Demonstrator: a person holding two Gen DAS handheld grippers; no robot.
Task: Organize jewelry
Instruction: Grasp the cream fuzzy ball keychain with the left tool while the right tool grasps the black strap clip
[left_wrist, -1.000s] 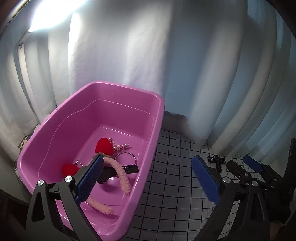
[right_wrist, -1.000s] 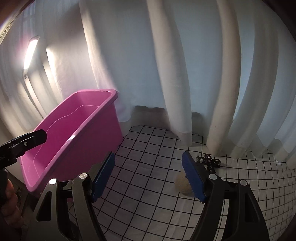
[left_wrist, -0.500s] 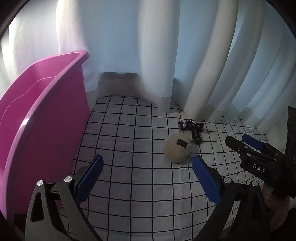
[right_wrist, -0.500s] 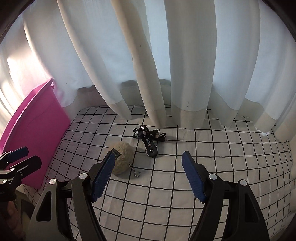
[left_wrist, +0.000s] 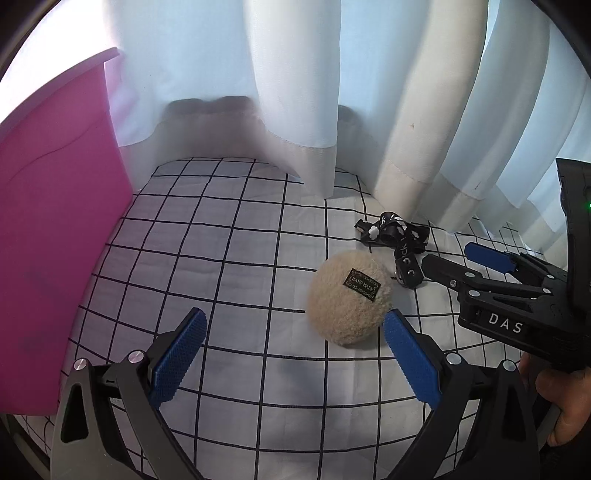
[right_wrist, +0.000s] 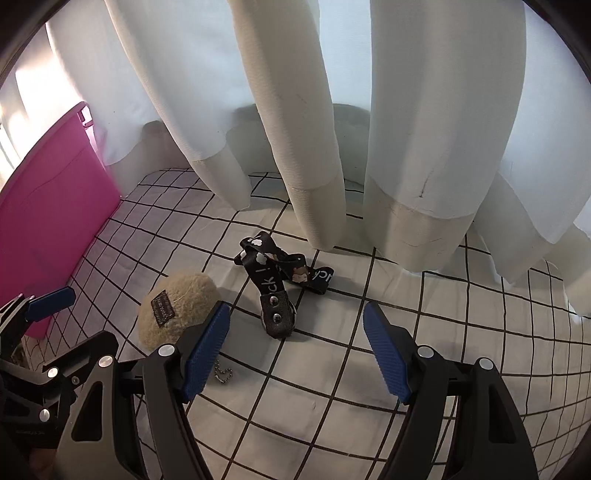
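A beige fluffy ball charm (left_wrist: 349, 296) (right_wrist: 176, 302) with a small black label lies on the white checked cloth (left_wrist: 229, 258) (right_wrist: 424, 332). Its bead chain (right_wrist: 221, 376) trails toward me. Just behind it lies a black printed strap (left_wrist: 397, 240) (right_wrist: 280, 280) with a snap end. My left gripper (left_wrist: 293, 334) is open, low over the cloth, with the ball just ahead of its right finger. My right gripper (right_wrist: 295, 328) is open too, the strap's snap end lying ahead between its fingers. Neither touches anything. The right gripper (left_wrist: 461, 266) also shows at the right of the left wrist view.
A pink plastic bin (left_wrist: 55, 221) (right_wrist: 55, 206) stands at the left on the cloth. White curtains (left_wrist: 295, 92) (right_wrist: 314, 110) hang close behind the items, their hems touching the cloth. A hand (left_wrist: 561, 398) holds the right gripper.
Both grippers have swung right, away from the pink bin, and come down toward the cloth. The ball charm and the strap now lie much closer. The jaws have kept the same width.
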